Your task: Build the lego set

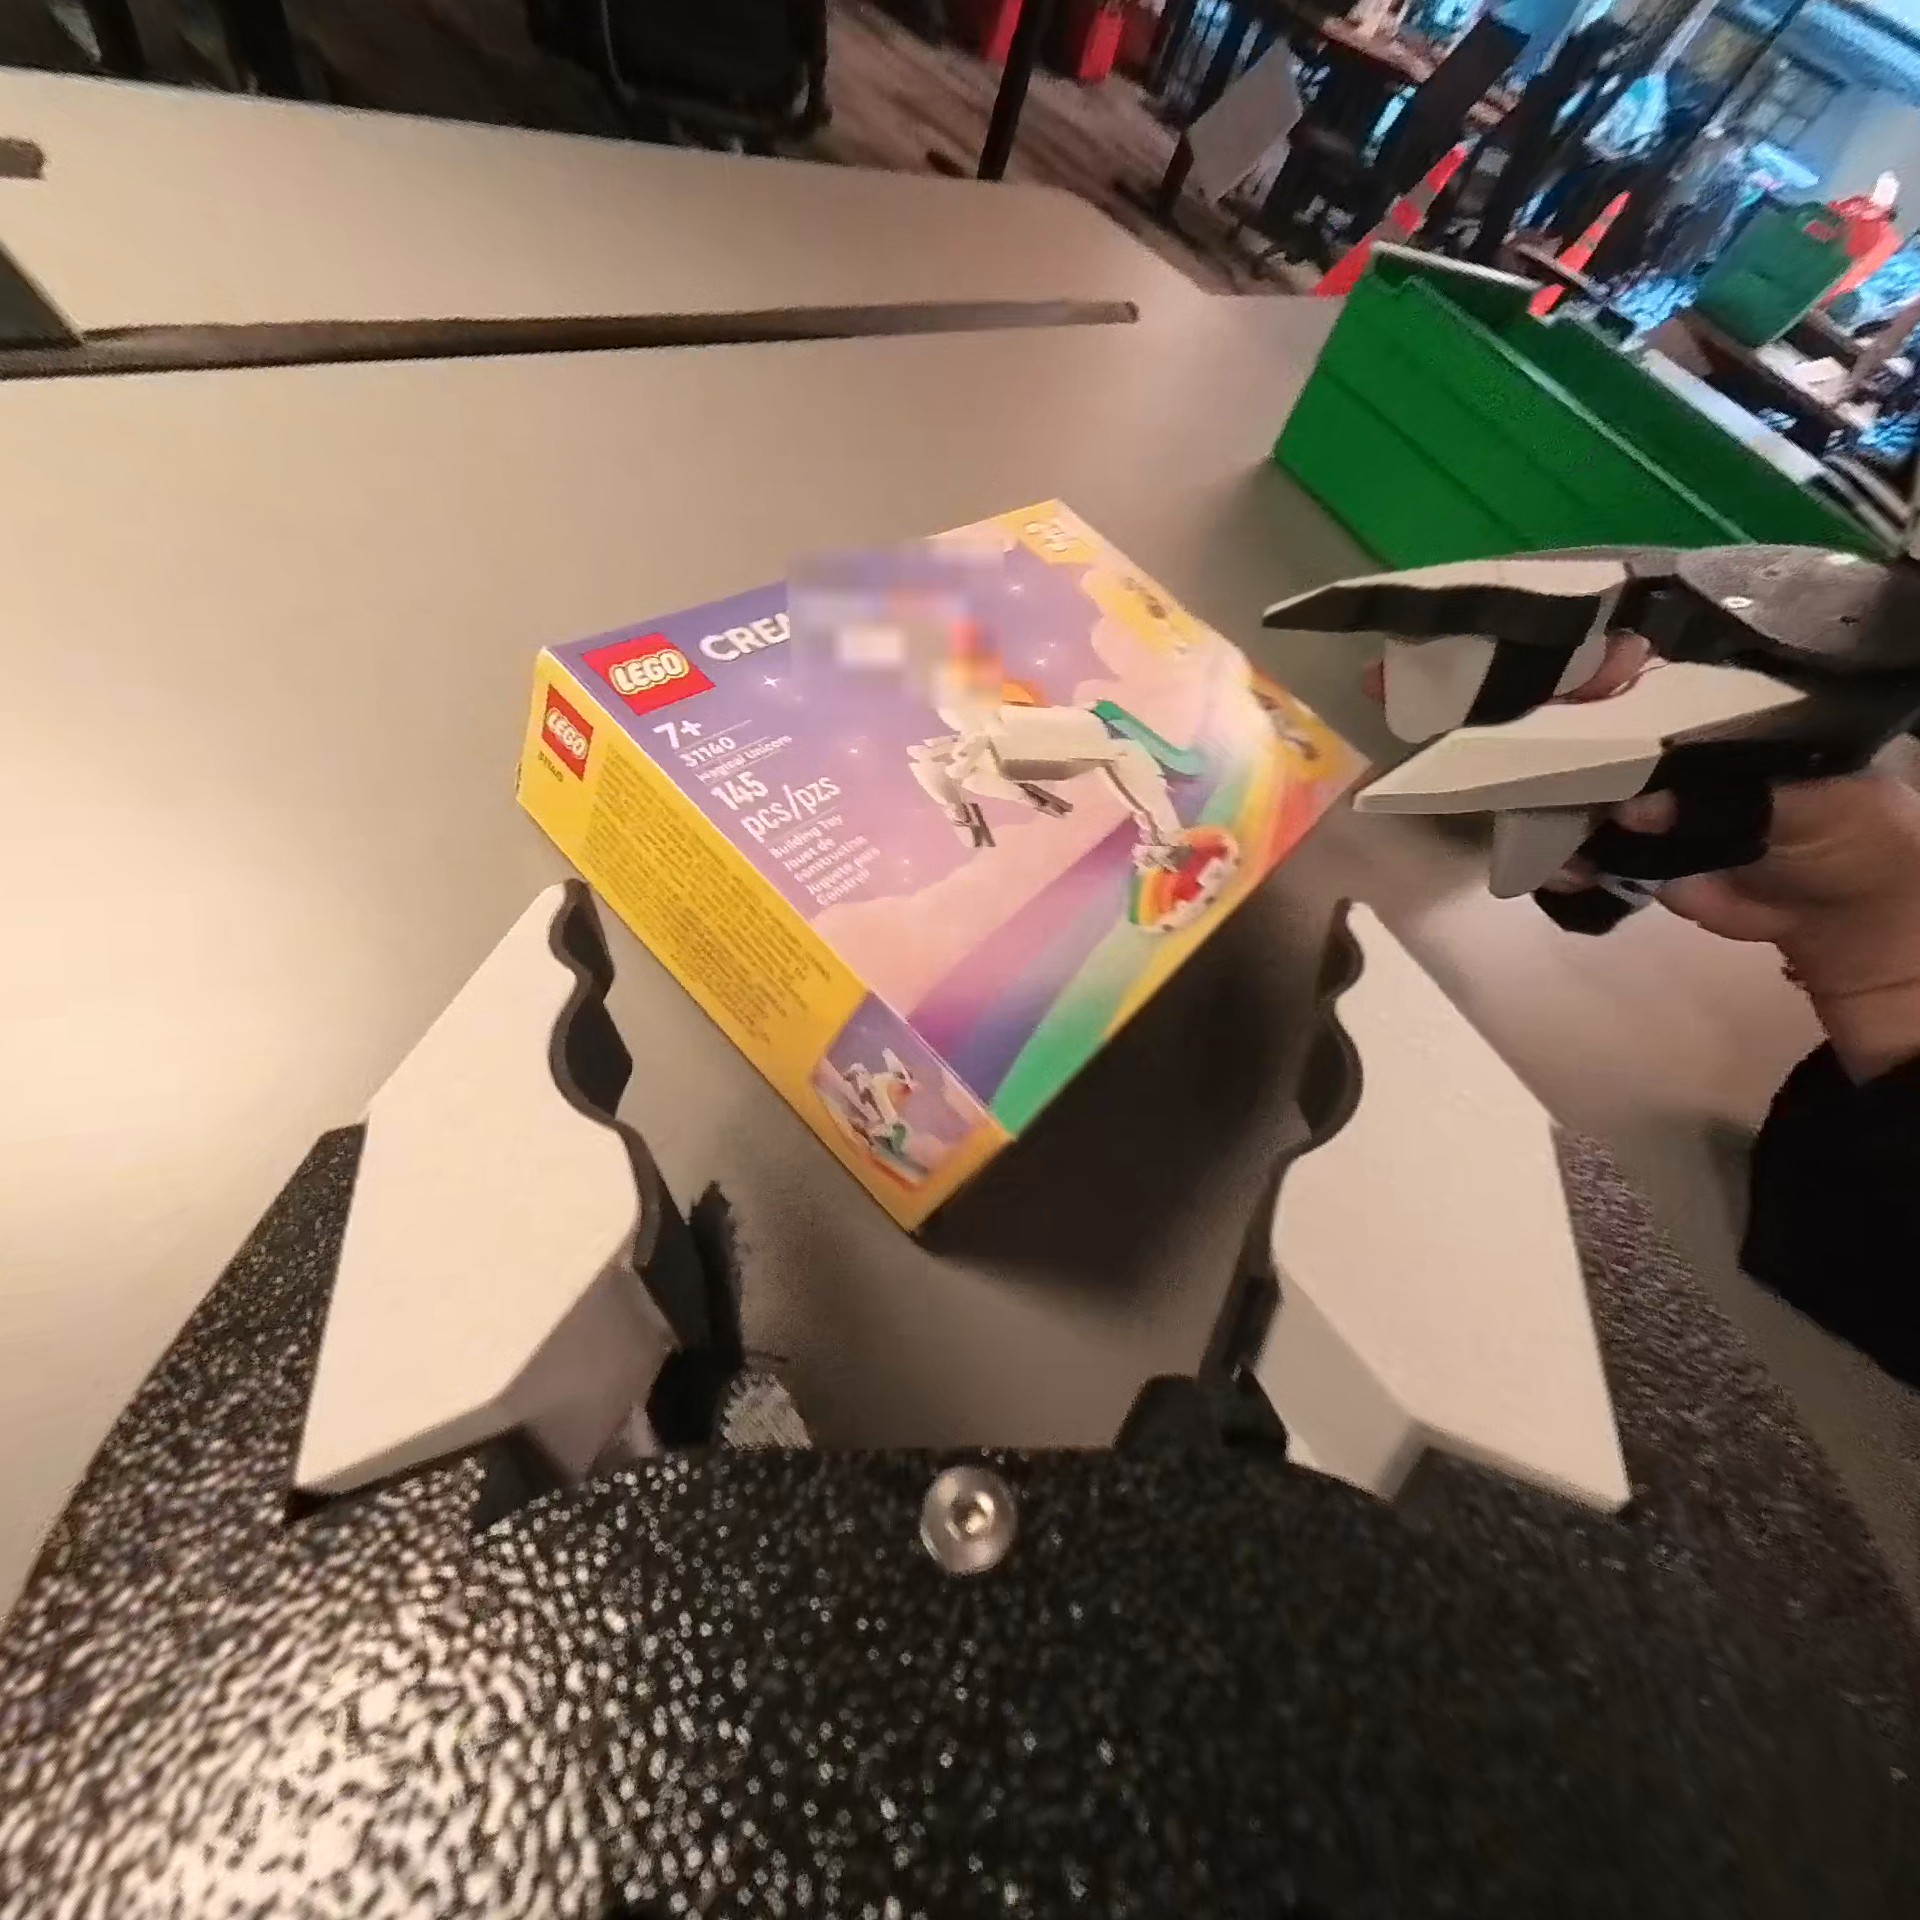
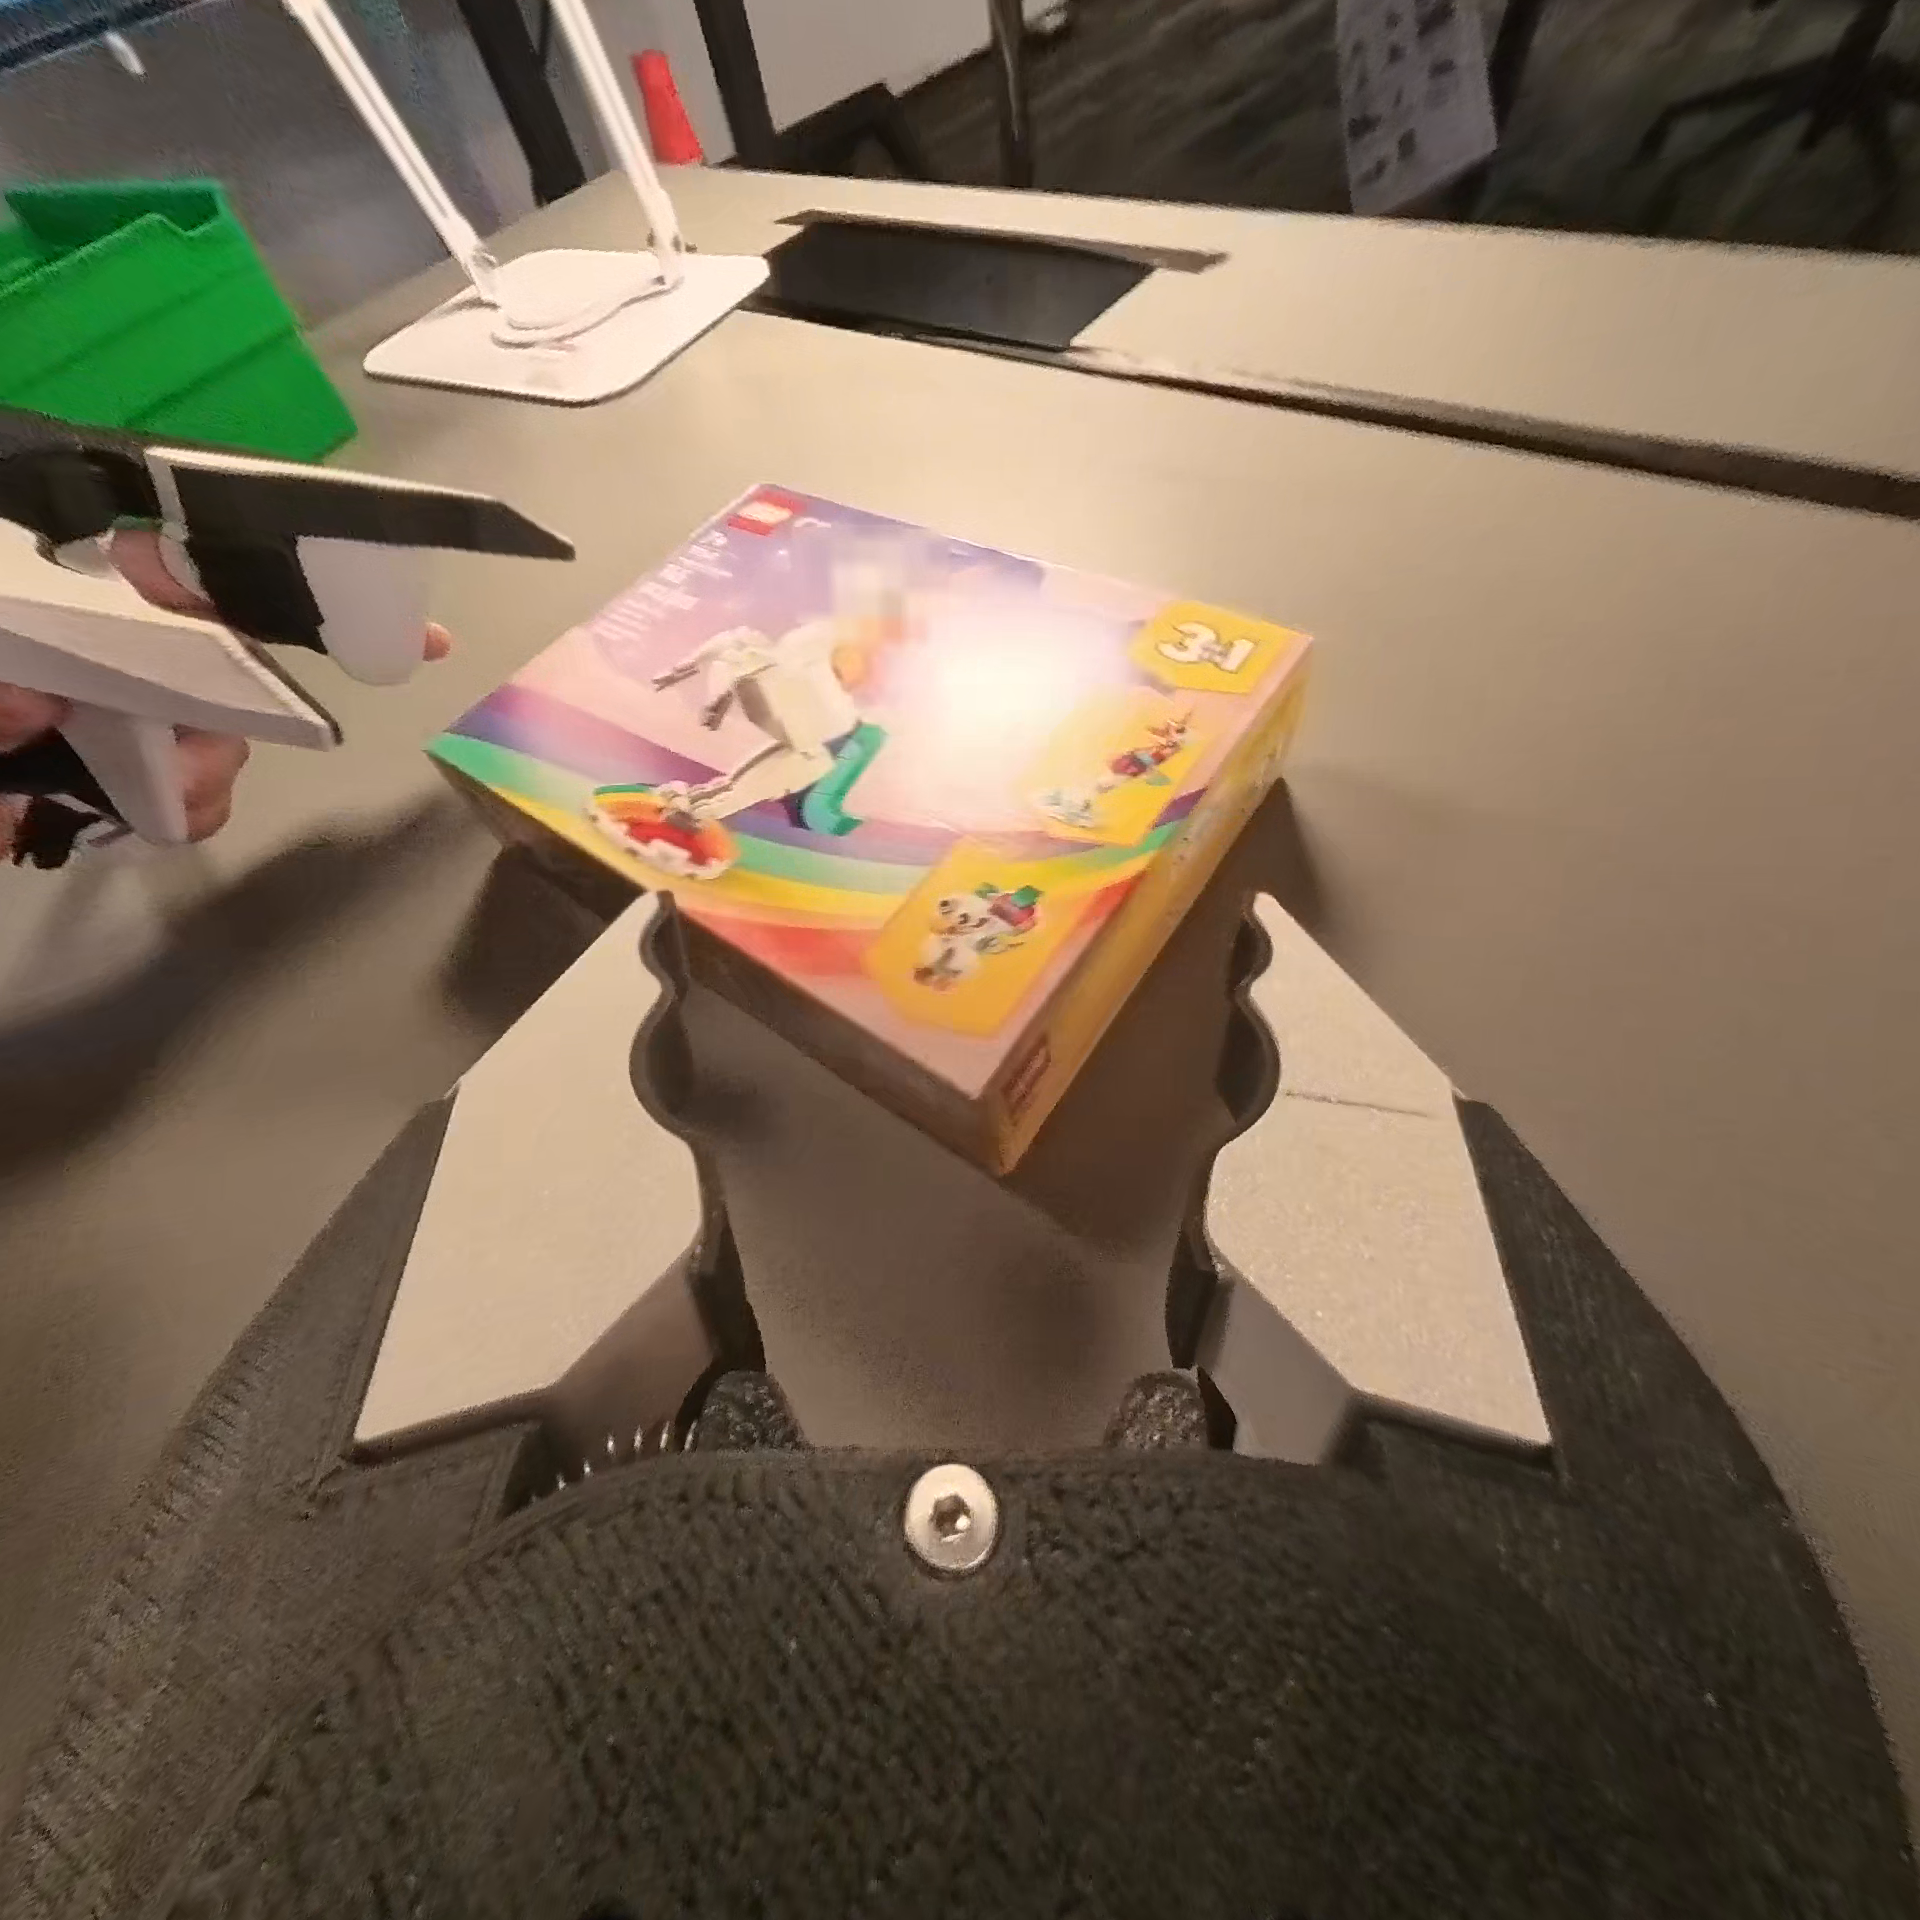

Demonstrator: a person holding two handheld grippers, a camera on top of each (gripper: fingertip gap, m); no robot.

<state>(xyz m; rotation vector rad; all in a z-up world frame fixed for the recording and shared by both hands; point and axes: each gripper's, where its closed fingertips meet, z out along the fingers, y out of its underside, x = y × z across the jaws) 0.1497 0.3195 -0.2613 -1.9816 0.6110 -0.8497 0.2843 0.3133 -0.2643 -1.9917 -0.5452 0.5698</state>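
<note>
Sealed lego box (image 1: 935, 831) lies flat, centre frame, on grey table (image 1: 312, 644). Your left gripper (image 1: 956, 935) and right gripper (image 2: 956, 925) flank it, jaws spread, touching nothing, likely lining up to steady and open it.

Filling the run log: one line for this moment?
lego box sealed, flat on table | left gripper open | right gripper open | neither touching

Grey table (image 2: 1455, 644), green bin (image 1: 1475, 436), white lamp base (image 2: 566, 327)
</note>
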